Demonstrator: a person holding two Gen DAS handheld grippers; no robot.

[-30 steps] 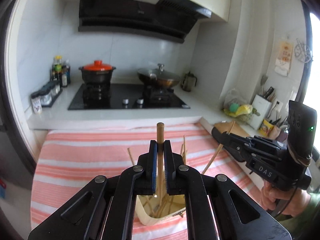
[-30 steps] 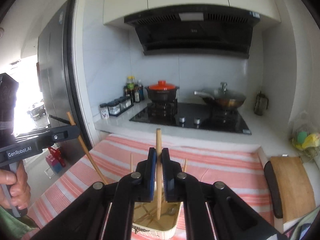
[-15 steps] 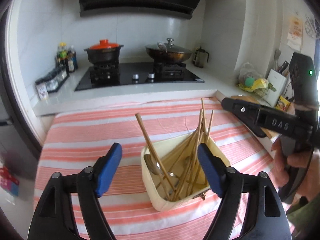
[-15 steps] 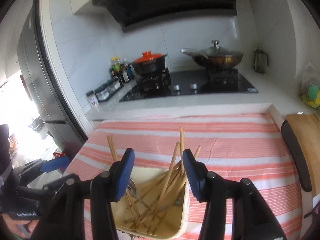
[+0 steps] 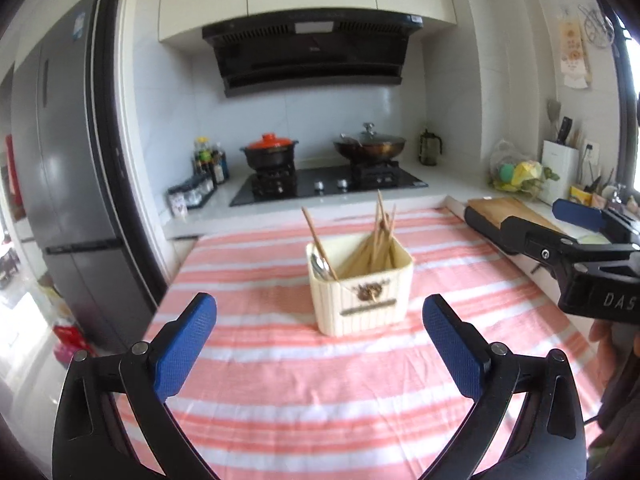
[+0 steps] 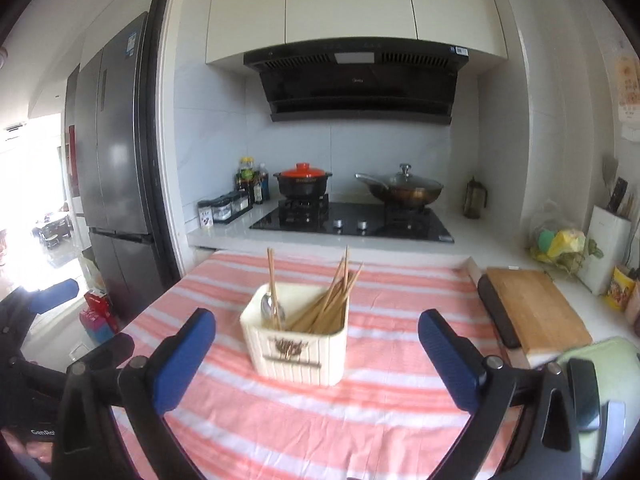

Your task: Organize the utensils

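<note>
A: Left wrist view first. What is in the cream utensil holder [image 5: 362, 292]?

B: A bundle of wooden chopsticks [image 5: 376, 240] leaning to its right side, one more chopstick slanting up at the left, and a metal spoon [image 5: 319, 266] with its bowl up against the left wall. The holder stands upright on the striped cloth [image 5: 280, 380] over the desk, ahead of both tools and touched by neither.

A: And the tools?

B: The left tool [image 5: 320, 330] has its blue pads wide apart with nothing between them; they have just been opening. The right tool [image 6: 316, 344] is the same, spread wide and empty, also just opened. From the left camera the right tool shows side-on at the right edge, cut off by the frame.

A: Other containers?

B: A black pot with an orange lid [image 6: 303, 183] and a lidded wok [image 6: 402, 190] sit on the hob; their contents are hidden. A white knife block [image 6: 610, 248] stands at the right with handles poking out.

A: Anything readable?

B: "DAS" on the right tool's body in the left view, and "GenRob", cut short, on the left tool's body at the lower left of the right view. The holder's front plaque is too blurred to read.
</note>
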